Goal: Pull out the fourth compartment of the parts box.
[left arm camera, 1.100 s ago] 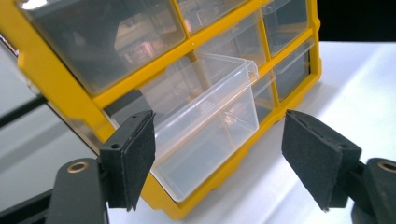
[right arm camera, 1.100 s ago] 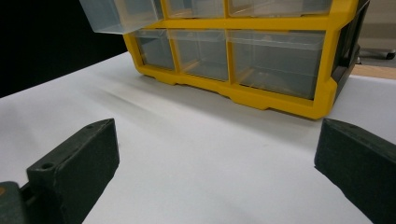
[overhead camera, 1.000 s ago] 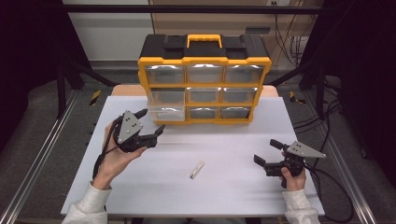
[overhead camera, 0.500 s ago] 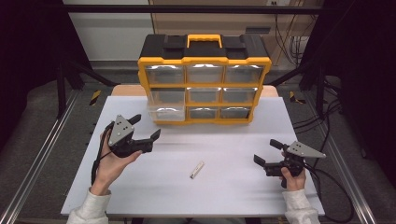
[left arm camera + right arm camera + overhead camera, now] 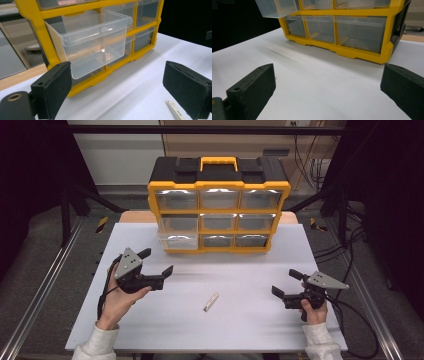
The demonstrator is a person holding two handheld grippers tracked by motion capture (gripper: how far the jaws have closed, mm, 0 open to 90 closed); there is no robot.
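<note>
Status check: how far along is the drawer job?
Done: one clear drawer of the yellow organizer is pulled out and looks empty. In hand: nothing; left gripper and right gripper are both open. Left, probably: the small white stick lies on the table, unpicked.

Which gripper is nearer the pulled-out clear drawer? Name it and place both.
Left. The left gripper sits just in front of the pulled-out drawer, slightly to its left, jaws open. The right gripper rests far across the table, near its right edge.
</note>
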